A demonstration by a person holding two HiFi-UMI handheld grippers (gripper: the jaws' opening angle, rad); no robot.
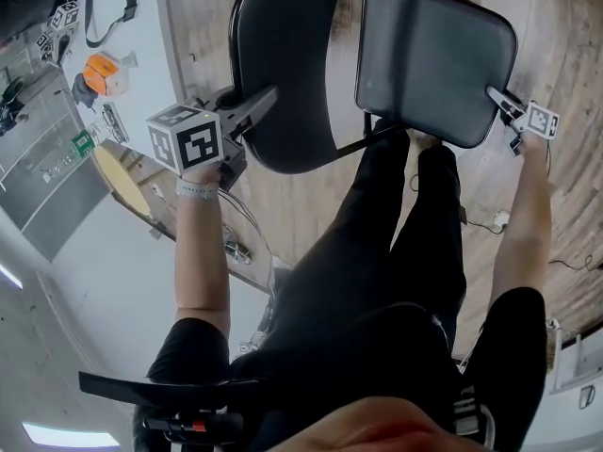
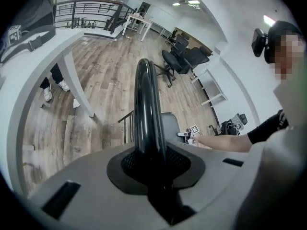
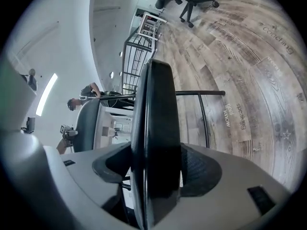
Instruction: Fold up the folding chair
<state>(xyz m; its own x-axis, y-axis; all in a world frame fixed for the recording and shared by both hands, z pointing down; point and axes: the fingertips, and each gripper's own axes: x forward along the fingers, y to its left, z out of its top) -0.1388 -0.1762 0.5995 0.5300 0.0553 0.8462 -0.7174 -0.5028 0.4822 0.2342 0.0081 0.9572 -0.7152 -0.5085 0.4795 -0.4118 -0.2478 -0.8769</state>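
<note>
chair: folding chair (image 1: pixel 377 64) stands unfolded on the wood floor (image 1: pixel 565 45), right in front of the person.
layout: in the head view the seat (image 1: pixel 433 59) is on the right and the backrest (image 1: pixel 283 64) on the left.
left gripper (image 1: pixel 268 97): clamped on the backrest rim, which runs straight out between the jaws.
right gripper (image 1: pixel 492 92): jaws wide. The seat edge fills the gap and the pads look pressed on both faces, so it reads as a grip at the seat's near right corner.
key relation: each hand is on its own part. The right gripper holds the seat's free front edge, far from the backrest, so it is the lever side.
step: both grips look set, fold not begun (judgement).
next: probably swing the seat towards the backrest while the left gripper steadies it.
in the way: person's legs (image 1: pixel 415 205) just beside the seat's near edge.
nearby: white surface (image 1: pixel 151 26) near the backrest, cable (image 1: pixel 495 222) on the floor.
</note>
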